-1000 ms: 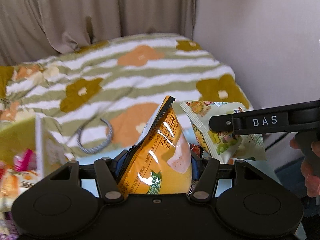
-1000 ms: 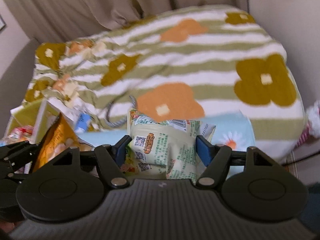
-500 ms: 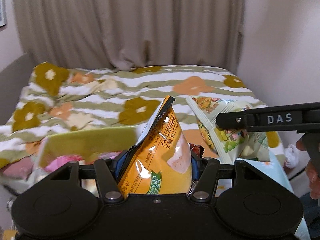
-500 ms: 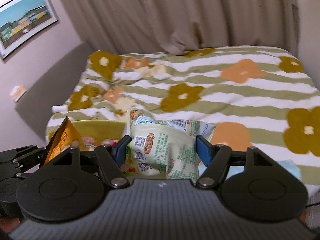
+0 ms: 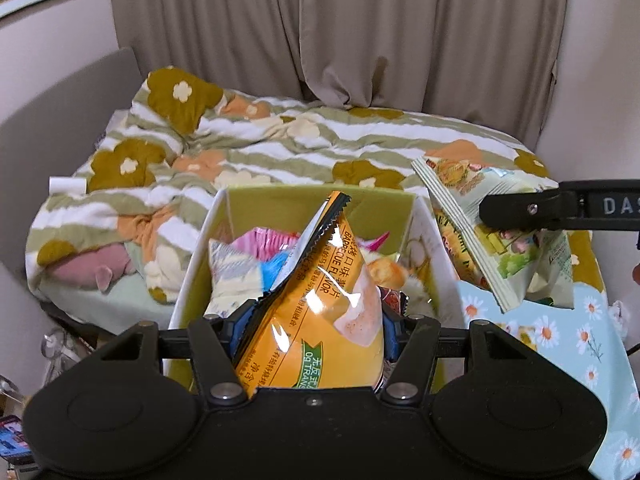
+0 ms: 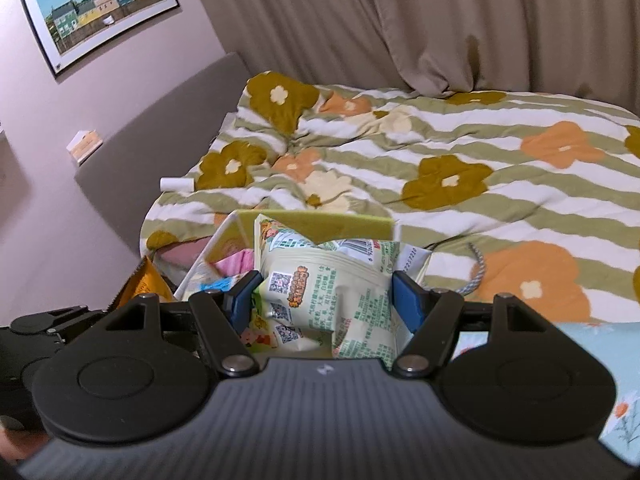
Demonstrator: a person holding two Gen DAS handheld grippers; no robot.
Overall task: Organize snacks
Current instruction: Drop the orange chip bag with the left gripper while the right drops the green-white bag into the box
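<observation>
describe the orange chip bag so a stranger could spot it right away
Find the flower-patterned bed, then the yellow-green box of snacks at its near edge. Just above that box, the orange chip bag sits pinched in the left gripper; it is the only shiny orange packet, with a black zigzag top edge.

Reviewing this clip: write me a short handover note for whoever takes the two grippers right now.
Left gripper: holds the orange chip bag upright above the box; its jaws have just been opening a little, the bag between them.
Right gripper: shut on the pale green bag, held above the box's right edge.
Box: on the bed, already holding several snack packs, pink and blue among them.
Done: both bags picked up and brought to the box.
Left: drop both bags in. Whether more snacks lie loose elsewhere cannot be seen.
</observation>
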